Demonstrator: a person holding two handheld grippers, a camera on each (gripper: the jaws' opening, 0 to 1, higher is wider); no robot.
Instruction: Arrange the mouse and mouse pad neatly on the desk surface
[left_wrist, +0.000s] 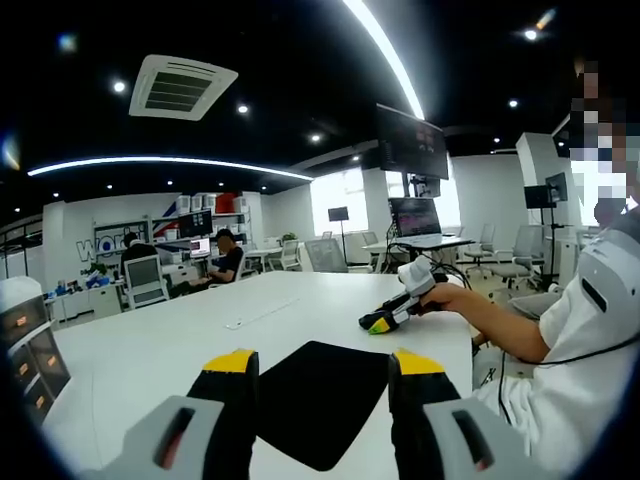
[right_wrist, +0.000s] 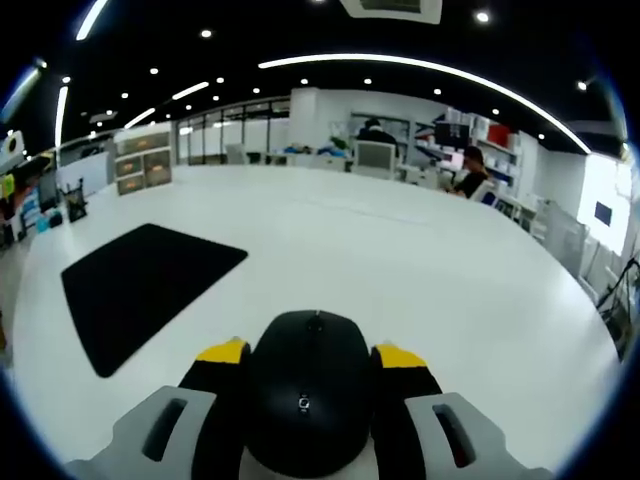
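Mouse (right_wrist: 308, 395), black, sits between the right tool's (right_wrist: 310, 362) yellow-tipped jaws, which press against both its flanks, nose pointing away from the camera; whether it rests on the bench (right_wrist: 400, 260) or is lifted clear, cannot tell. Pad (right_wrist: 148, 285), black and flat on the white bench, lies to the left in the right gripper view, apart from the mouse.

Left tool (left_wrist: 320, 368): jaws spread wide, nothing between them. Pad (left_wrist: 318, 400) shows in the gap between those jaws, lying on the bench (left_wrist: 180, 340) beyond the tips, not touched.

Further out in the left gripper view, the right tool (left_wrist: 382, 322) rests low over the bench to the right of the pad, held in the person's hand (left_wrist: 452, 296), sleeve (left_wrist: 585, 330) white.

Far side: drawer units (right_wrist: 143, 158) at the bench's far left edge in the right gripper view. Beyond the bench, two seated people (right_wrist: 470, 172) at desks, chairs (left_wrist: 146, 280), monitors (left_wrist: 412, 142) on stands, ceiling strip lights (right_wrist: 430, 70).
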